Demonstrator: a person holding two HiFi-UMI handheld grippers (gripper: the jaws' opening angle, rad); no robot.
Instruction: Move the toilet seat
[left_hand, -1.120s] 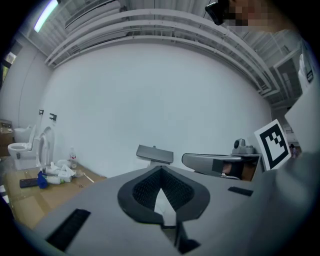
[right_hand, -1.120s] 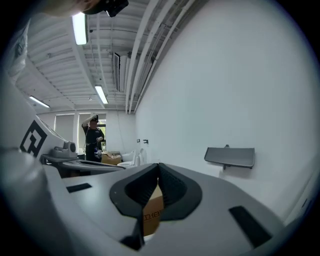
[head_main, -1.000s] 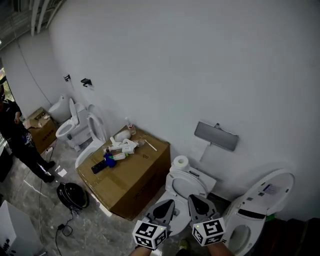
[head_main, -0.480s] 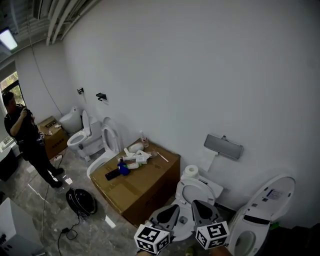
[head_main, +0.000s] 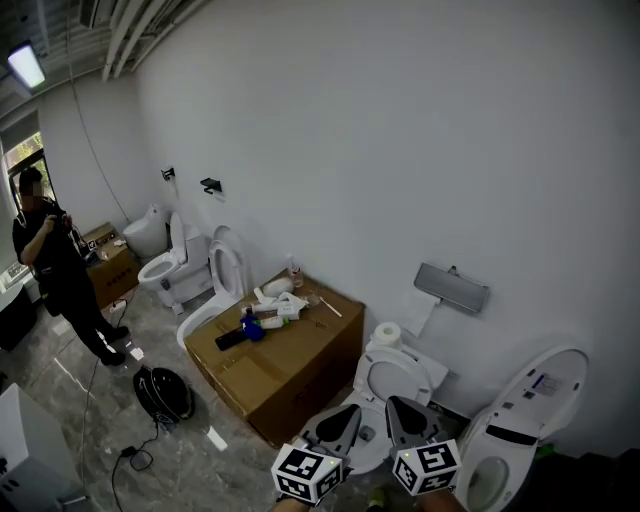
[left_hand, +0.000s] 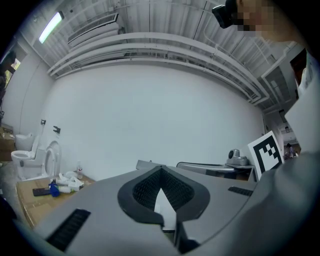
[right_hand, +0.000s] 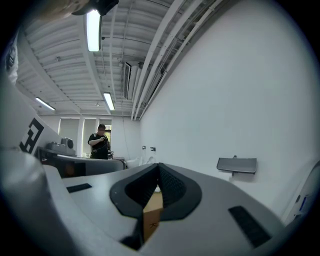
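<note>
Left gripper (head_main: 338, 414) cut off below

Gloss against matt
The toilet (head_main: 395, 375) looks glossy white ceramic; the cardboard box (head_main: 290, 352) is matt brown; the floor (head_main: 90, 400) is polished grey stone; the wall (head_main: 400, 150) is smooth matt white.

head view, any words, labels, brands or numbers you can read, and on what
No text here is legible.
cardboard box: dark print on its side wall, too small to read.
raised toilet lid: small sticker with a blue mark, too blurred to read.
marker cubes: black-and-white square patterns only, no words or numbers.
</note>
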